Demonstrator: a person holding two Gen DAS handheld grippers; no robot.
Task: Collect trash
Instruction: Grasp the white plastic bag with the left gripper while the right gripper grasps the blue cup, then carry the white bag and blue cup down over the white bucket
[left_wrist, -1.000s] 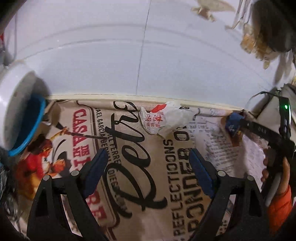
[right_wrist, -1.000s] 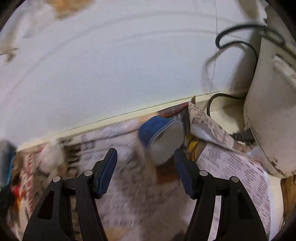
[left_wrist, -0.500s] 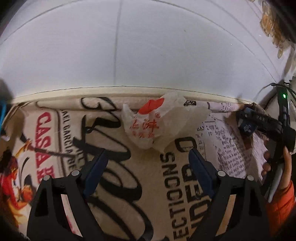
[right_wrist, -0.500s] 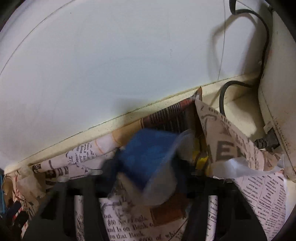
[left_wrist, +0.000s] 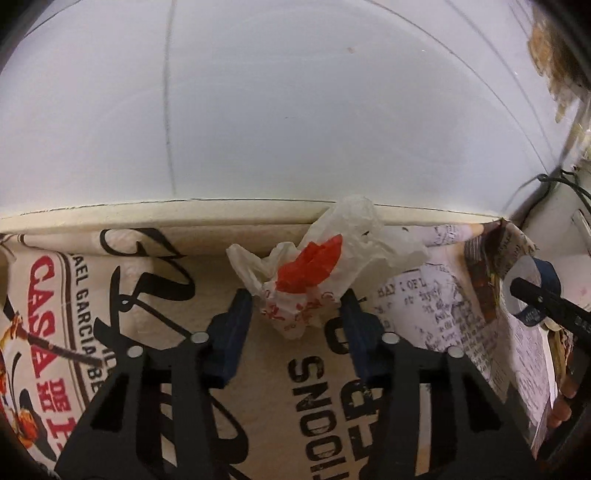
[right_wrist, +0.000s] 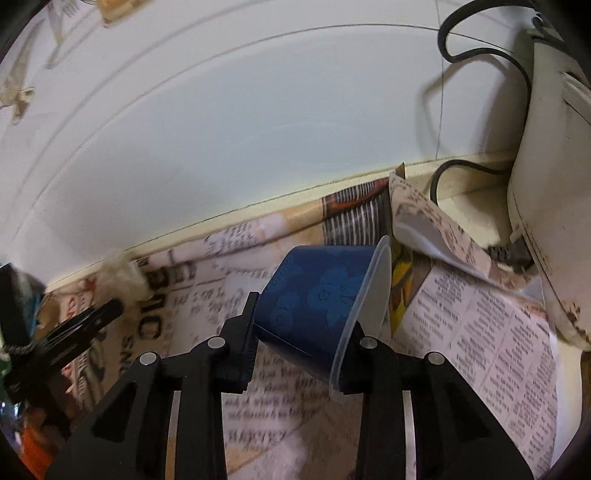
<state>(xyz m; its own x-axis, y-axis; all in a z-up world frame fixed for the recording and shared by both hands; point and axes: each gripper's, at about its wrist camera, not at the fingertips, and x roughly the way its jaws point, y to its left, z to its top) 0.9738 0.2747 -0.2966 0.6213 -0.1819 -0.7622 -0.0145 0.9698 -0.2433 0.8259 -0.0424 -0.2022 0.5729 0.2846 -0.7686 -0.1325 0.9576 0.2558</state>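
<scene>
1. the left hand-held gripper (left_wrist: 295, 314) has its jaws closing on the crumpled white and red plastic bag (left_wrist: 310, 273), which sits between the blue pads; both pads look to be touching its lower folds
2. the bag lies on the newspaper-covered counter (left_wrist: 266, 387), straight ahead of this gripper and close to the wall; most of its bulk rises past the fingertips
3. the right hand-held gripper (right_wrist: 303, 332) is clamped on a blue plastic cup (right_wrist: 317, 295), tipped on its side with its rim toward the right finger
4. the left hand is nearer the bag
</scene>
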